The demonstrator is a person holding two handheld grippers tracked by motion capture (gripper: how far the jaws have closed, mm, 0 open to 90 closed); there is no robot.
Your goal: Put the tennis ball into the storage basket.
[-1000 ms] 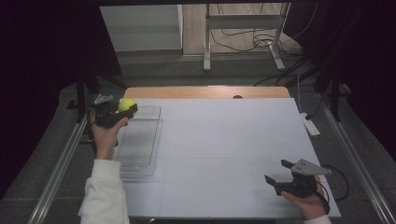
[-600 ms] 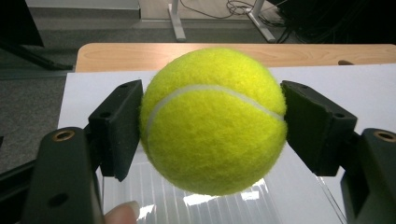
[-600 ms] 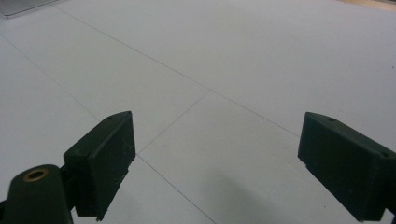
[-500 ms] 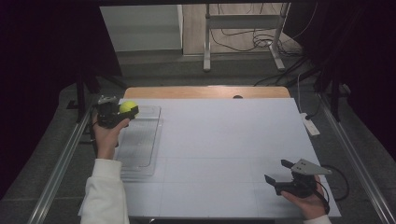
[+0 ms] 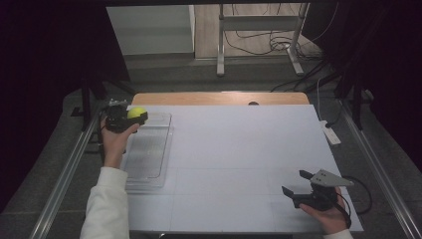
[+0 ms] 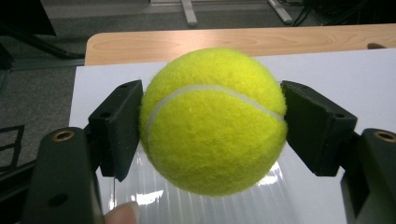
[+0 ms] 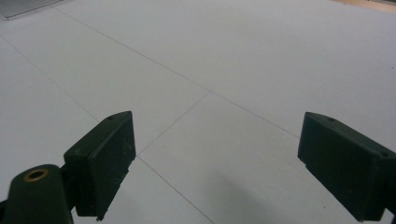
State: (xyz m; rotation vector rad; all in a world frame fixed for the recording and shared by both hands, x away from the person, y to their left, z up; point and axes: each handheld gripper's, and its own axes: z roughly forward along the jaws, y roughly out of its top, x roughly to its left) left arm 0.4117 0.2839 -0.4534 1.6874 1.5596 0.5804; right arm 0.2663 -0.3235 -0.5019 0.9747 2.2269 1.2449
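Over clear tray [image 5: 149,149] | left tool [image 6: 212,121] clamps tennis ball [image 6: 212,119] | right tool [image 7: 215,158] agape

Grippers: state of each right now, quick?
Left gripper: shut on the tennis ball, above the clear tray.
Right gripper: open, holding nothing, over the white table.

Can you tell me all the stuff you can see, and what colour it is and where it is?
tennis ball: one, yellow, clamped between the left jaws, above the tray's far end
clear tray: one, see-through plastic, left side of the table
table: one, white top with a wooden far edge, middle of the high view
power strip: one, white, at the table's right edge
metal stand: one, grey, on the floor beyond the table
left hand-held gripper: one, black, far left, shut on the ball
right hand-held gripper: one, black, near right corner, jaws apart and holding nothing
sleeve: one, white, bottom left
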